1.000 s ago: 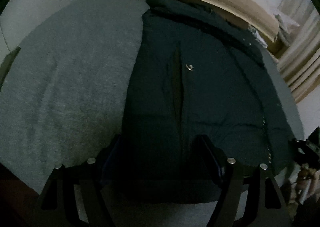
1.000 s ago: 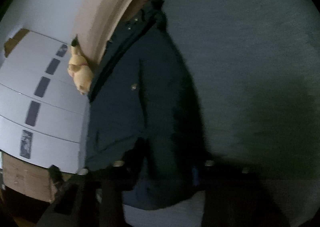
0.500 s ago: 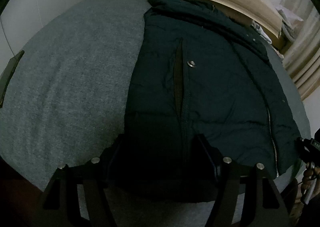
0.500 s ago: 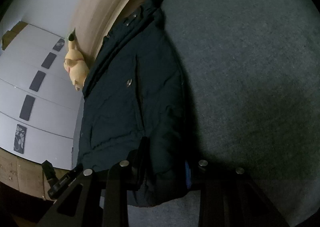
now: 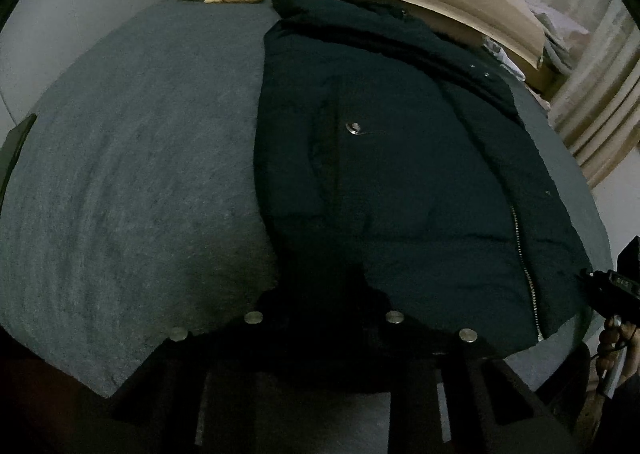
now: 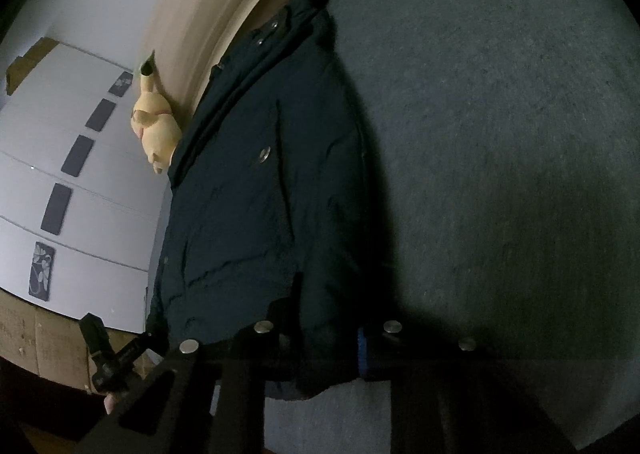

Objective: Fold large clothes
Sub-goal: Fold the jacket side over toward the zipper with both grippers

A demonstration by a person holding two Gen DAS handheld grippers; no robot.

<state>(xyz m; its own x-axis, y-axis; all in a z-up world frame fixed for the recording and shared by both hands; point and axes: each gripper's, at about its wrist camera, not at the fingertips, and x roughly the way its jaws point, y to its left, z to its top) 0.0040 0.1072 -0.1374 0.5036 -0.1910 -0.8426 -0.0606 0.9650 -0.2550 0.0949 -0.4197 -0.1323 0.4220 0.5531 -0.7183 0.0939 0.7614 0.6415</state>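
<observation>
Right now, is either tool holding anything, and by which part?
Both tools are at the near bottom edge of the dark jacket. The left tool and the right tool have that edge between their fingers, but shadow hides whether they grip it.

Legible text, labels, brands, numbers — none found; cardboard boxes [image 6: 44, 342] carry faint printing, too dim and blurred to read; dark panel [image 6: 41, 272] on the white cabinet bears a pale flower motif only — no lettering
</observation>
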